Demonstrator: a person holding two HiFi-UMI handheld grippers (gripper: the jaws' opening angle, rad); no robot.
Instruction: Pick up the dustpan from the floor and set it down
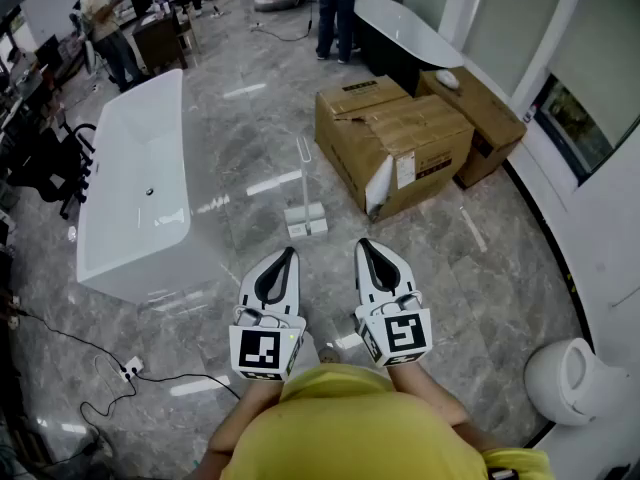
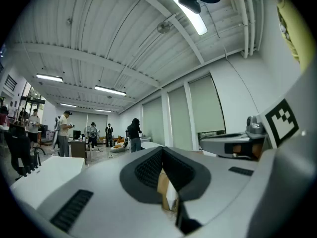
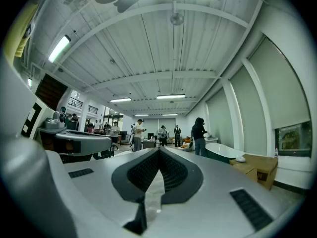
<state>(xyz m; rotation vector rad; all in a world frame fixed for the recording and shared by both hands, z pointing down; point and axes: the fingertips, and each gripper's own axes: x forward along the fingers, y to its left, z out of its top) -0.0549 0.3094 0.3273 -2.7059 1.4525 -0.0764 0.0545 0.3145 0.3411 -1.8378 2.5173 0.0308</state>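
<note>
Left gripper (image 1: 291,253) and right gripper (image 1: 363,243) side by side, low in the head view, level over a grey marble floor (image 1: 480,268). Both clenched: tips together, nothing between the pads. Same reading in each gripper's own view, with the dark ribbed pads meeting at the front edge and only a narrow slit behind them. Through the left slit, a sliver of brown cardboard.

Just ahead of the tips, on the floor, a white dustpan (image 1: 305,220). Pan flat on the marble, thin handle upright. Apart from both grippers, touched by neither, roughly in line with the gap between them. Not yet picked up.

Right of the dustpan, a big cardboard box (image 1: 395,143) with a torn white flap at its near corner. Behind it and further right, a second box (image 1: 480,108) with a small white thing on top. Beyond those, a black tub (image 1: 400,33). Left of the dustpan, well apart, a long white tub (image 1: 135,183). At lower right, a white toilet (image 1: 565,378) against the wall. At lower left, a power strip (image 1: 131,368) with a black cable trailing across the floor.

Far back, a person (image 1: 335,8) standing by the black tub, and others at desks on the left. At the bottom edge, a yellow shirt (image 1: 350,433) behind the grippers.
</note>
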